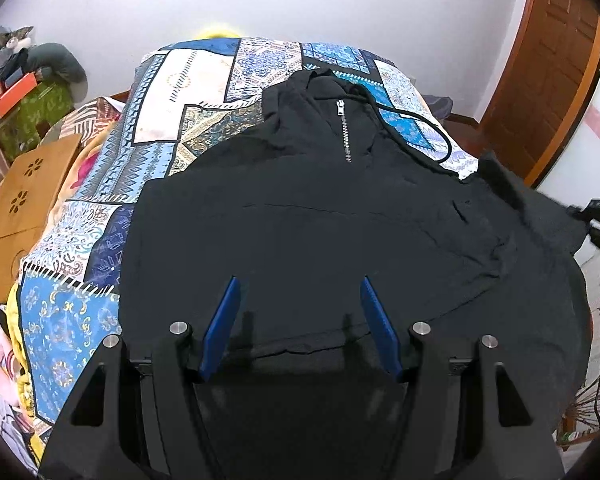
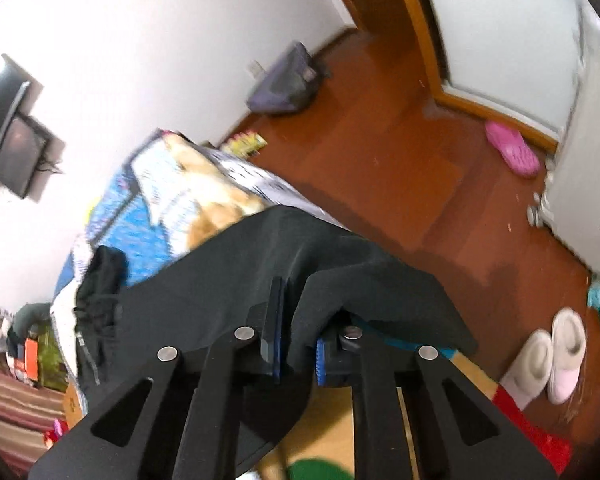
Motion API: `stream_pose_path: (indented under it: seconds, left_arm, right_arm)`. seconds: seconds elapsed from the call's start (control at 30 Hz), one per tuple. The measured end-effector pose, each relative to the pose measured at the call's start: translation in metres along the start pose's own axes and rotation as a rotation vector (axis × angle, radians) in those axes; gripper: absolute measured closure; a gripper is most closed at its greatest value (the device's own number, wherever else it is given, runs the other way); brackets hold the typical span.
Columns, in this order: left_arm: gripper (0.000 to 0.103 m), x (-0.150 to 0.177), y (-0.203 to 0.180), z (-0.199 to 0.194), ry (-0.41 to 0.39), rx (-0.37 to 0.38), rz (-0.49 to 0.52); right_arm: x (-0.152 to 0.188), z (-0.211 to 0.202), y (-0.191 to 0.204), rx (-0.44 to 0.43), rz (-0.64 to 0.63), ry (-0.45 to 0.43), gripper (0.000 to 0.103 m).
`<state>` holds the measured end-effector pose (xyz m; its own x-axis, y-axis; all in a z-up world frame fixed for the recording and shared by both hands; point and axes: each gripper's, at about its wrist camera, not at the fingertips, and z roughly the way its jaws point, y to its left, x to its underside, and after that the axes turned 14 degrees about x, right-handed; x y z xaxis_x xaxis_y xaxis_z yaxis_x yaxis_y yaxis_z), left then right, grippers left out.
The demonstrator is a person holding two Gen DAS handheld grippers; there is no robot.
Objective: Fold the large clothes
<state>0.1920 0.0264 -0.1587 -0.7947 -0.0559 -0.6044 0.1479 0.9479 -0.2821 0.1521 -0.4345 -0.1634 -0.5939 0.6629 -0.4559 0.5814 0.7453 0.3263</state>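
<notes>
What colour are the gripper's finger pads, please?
Blue pads, clearest in the left wrist view.

Blurred bedspread (image 2: pixel 168 200), hoodie (image 2: pixel 260 264) edge cut off

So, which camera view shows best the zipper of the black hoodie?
The left wrist view: the zipper lies in full sight below the collar of the black hoodie. The right wrist view shows only blurred cloth in the right gripper, no clear zipper.

1 black hoodie (image 1: pixel 320 232), 2 white slippers (image 2: pixel 548 360), 1 pink slipper (image 2: pixel 512 153)
</notes>
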Motion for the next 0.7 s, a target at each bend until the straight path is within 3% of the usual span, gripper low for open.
stream_pose_path:
  seconds: [0.27,0.4,0.53,0.7]
  left_arm:
    - [0.042,0.004,0.005,-0.013,-0.029,-0.004,-0.002]
    - [0.042,0.005,0.008,-0.018,-0.039,-0.006,-0.004]
    - [0.042,0.007,0.017,-0.026,-0.062,-0.018,-0.032]
    - [0.042,0.012,0.027,-0.036,-0.074,-0.026,-0.054]
  right_arm:
    - [0.005,-0.091,0.071,-0.193,-0.185,-0.176,0.093]
    - [0.034,-0.120,0.117,-0.293,-0.311,-0.234,0.094]
    - [0.076,-0.116,0.154,-0.348,-0.431,-0.193,0.094]
    - [0.123,-0.081,0.186,-0.332,-0.571,-0.079,0.094]
